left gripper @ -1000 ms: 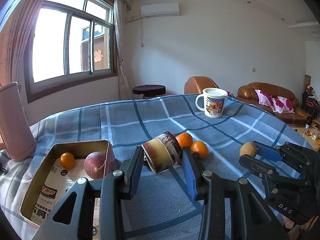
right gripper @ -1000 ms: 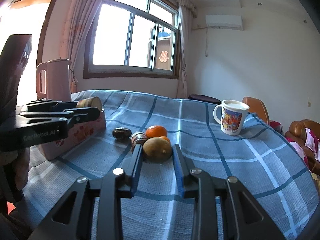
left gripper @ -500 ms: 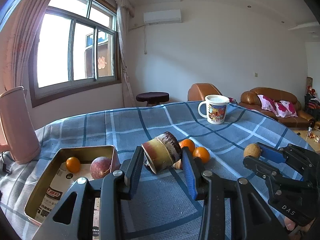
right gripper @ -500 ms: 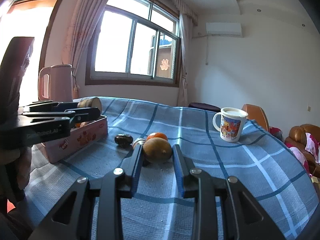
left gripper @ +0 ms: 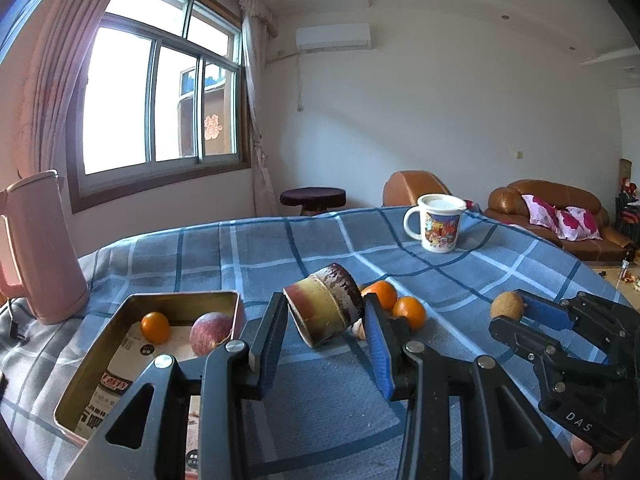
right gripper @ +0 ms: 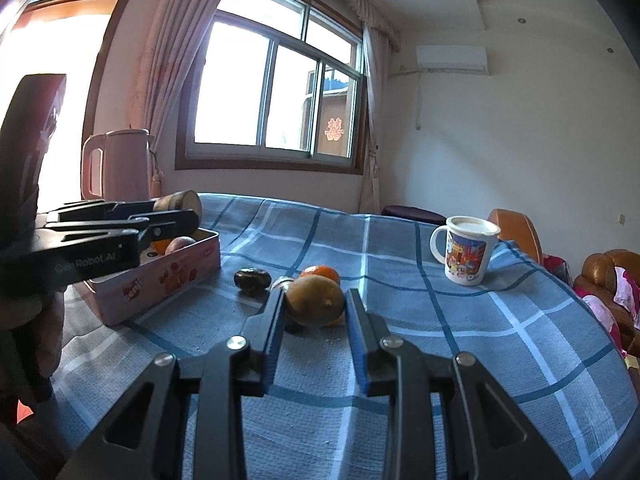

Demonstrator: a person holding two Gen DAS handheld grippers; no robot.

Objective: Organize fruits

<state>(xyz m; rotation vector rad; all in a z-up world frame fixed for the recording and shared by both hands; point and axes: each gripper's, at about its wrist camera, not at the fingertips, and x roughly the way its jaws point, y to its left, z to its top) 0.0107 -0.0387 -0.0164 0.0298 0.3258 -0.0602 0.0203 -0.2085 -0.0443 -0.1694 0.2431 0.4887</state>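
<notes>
Two tools are up, each closed on one piece. Left tool (left gripper: 324, 322), low centre of its own view: pads clamp the sides of a short sugarcane-like segment (left gripper: 322, 310), yellow-red rind, dark flaky band, held tilted clear of the cloth. Judged stiff, woody and fairly heavy for its size; smooth rind could slip, so a grip across the mid-barrel suits it.

Right tool (right gripper: 315, 308), low centre of its view: jaws at their narrowest, pressed on a brown-green oval fruit (right gripper: 316, 300). Judged firm-skinned, light, liable to roll out; a hold at the widest girth looks best.

Outward: two oranges (left gripper: 396, 304) and a dark fruit (right gripper: 252, 280) lie loose mid-frame. Open tin (left gripper: 184, 304) at lower left already holds an orange and a reddish fruit.

Surface (left gripper: 280, 252): blue plaid cloth, soft, some drag. White mug (left gripper: 438, 224) upper right, pink kettle (left gripper: 38, 244) at left edge. Room: bright window, brown sofas.
</notes>
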